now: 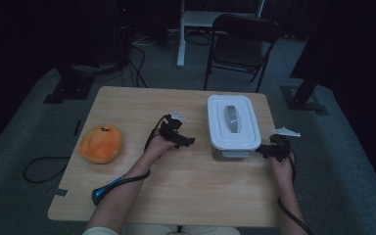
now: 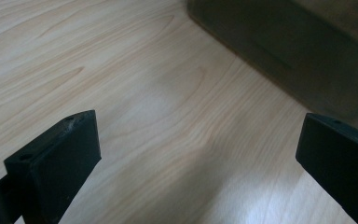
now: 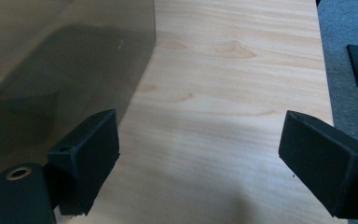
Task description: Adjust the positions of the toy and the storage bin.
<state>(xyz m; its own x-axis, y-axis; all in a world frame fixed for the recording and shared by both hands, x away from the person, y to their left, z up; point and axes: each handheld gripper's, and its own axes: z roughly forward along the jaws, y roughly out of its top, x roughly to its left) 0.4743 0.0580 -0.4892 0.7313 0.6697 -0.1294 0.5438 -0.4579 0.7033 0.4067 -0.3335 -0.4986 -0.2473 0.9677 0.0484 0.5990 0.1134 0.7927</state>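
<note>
Two grippers flank the lidded box (image 1: 233, 126) at the table's (image 1: 142, 103) right middle: left gripper (image 1: 185, 142) beside its left wall, right gripper (image 1: 264, 152) at its near-right corner. Both jaws spread wide, empty, seemingly poised to grasp it from both sides.

The high view looked forward and down over the whole bench (image 1: 176, 191). Each gripper view rode low, close to the wood, and both shared the container (image 1: 233, 127) with it.

container (image 2: 298, 51) blurred, cut off (both gripper views), contents hidden
</note>
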